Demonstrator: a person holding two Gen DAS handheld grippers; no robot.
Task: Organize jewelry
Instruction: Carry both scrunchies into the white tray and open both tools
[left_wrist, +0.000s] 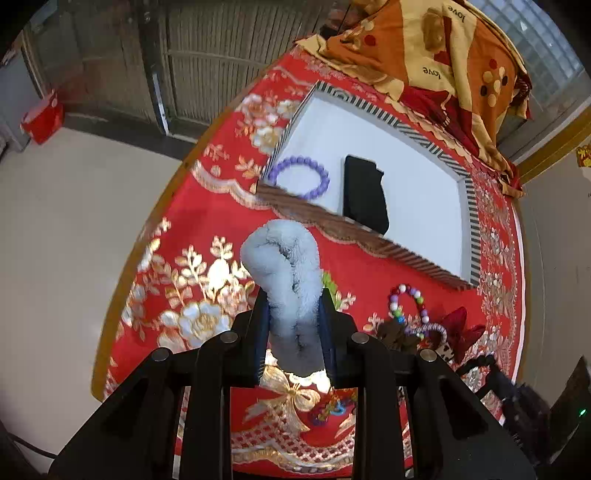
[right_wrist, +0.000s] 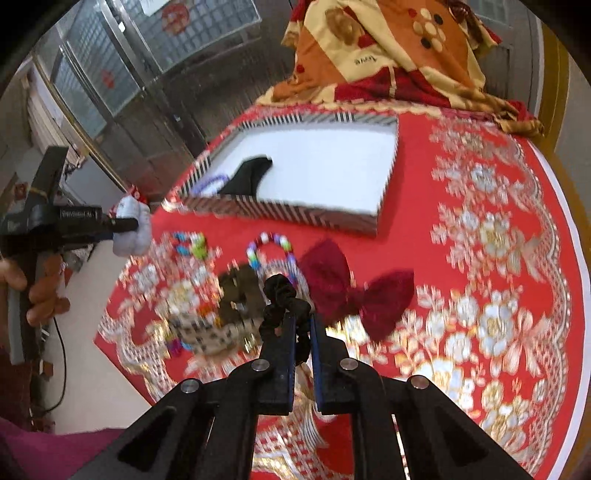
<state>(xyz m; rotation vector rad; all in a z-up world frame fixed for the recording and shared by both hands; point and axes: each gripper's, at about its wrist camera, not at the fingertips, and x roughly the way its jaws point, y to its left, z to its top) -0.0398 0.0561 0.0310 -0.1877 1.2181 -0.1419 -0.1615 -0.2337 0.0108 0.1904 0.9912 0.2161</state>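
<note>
My left gripper (left_wrist: 293, 299) is shut on a fluffy grey scrunchie (left_wrist: 284, 266) and holds it above the red cloth, short of the striped tray (left_wrist: 424, 266). The same gripper and scrunchie (right_wrist: 135, 229) show at the left of the right wrist view. The tray (right_wrist: 288, 216) holds a purple bead bracelet (left_wrist: 299, 177) and a black item (left_wrist: 364, 195). My right gripper (right_wrist: 301, 319) is shut on a black scrunchie (right_wrist: 282, 295) above the pile of loose pieces. A dark red bow (right_wrist: 354, 291) and a coloured bead bracelet (right_wrist: 271, 251) lie on the cloth.
A red and gold embroidered cloth (right_wrist: 480, 229) covers the round table. A folded orange blanket (right_wrist: 388, 55) sits behind the tray. A leopard-print bow (right_wrist: 207, 332) and small colourful pieces (right_wrist: 192, 245) lie near the table's front left edge. The floor drops off at the left.
</note>
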